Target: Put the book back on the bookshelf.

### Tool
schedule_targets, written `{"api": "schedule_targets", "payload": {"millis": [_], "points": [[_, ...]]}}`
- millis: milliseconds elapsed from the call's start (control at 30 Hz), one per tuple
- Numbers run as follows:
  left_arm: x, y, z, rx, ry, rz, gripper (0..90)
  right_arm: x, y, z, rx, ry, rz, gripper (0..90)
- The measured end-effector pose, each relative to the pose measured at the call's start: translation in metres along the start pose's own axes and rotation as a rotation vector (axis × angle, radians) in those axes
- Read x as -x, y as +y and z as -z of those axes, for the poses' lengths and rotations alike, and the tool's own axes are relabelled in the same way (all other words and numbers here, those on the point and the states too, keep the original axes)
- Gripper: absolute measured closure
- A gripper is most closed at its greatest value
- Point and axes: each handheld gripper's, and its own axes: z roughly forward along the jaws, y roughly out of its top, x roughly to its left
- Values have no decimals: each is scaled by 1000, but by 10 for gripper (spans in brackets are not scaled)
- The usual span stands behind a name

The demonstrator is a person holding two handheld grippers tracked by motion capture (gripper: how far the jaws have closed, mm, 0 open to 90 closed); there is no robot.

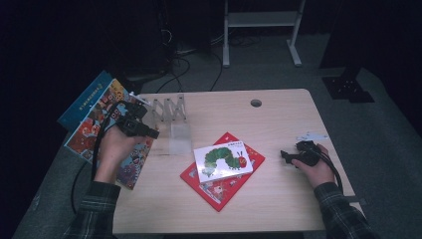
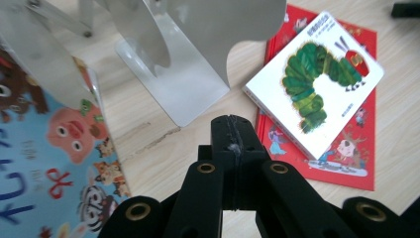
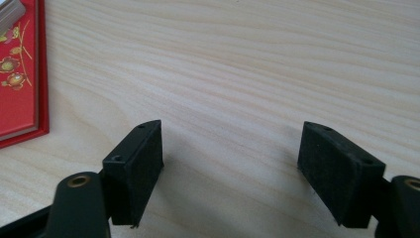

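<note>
Hovering beside the metal book rack [image 1: 171, 117], the left gripper [image 2: 233, 130] is fully closed and empty. White caterpillar book [image 1: 222, 160] lies right of the rack, between both grippers, stacked on a red book [image 1: 224, 186]. Right gripper [image 3: 230, 166], jaws spread and empty, sits slightly nearer it.

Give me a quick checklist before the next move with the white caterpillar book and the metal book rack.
1. Left gripper jaws shut, nothing between them: ok.
2. Right gripper jaws open and empty over the bare wooden table: ok.
3. White caterpillar picture book lies flat on the red picture book, free to grasp: ok.
4. Folding metal book rack upright, with a free slot: cannot tell.
5. Colourful animal picture book overhanging the table's left edge: not ok.
</note>
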Motion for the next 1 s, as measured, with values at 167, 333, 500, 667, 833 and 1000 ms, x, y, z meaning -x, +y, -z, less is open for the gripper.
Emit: {"api": "schedule_targets", "payload": {"millis": [167,333,500,667,833,1000], "points": [[8,-9,-23,-13,15,-36,798,-1,1,1,-7,4,3,298],[11,-21,-48,-22,30,-60,650,-1,1,3,-18,4,6,346],[12,-32,-72,-24,31,-65,479,-2,3,6,-30,-1,19,379],[12,-41,-85,-10,23,-65,356,-6,5,8,-23,21,40,408],[14,-52,-91,43,44,-76,267,-12,9,13,-29,53,45,467],[21,-65,-99,68,53,-95,219,-23,13,17,-27,124,60,474]]}}
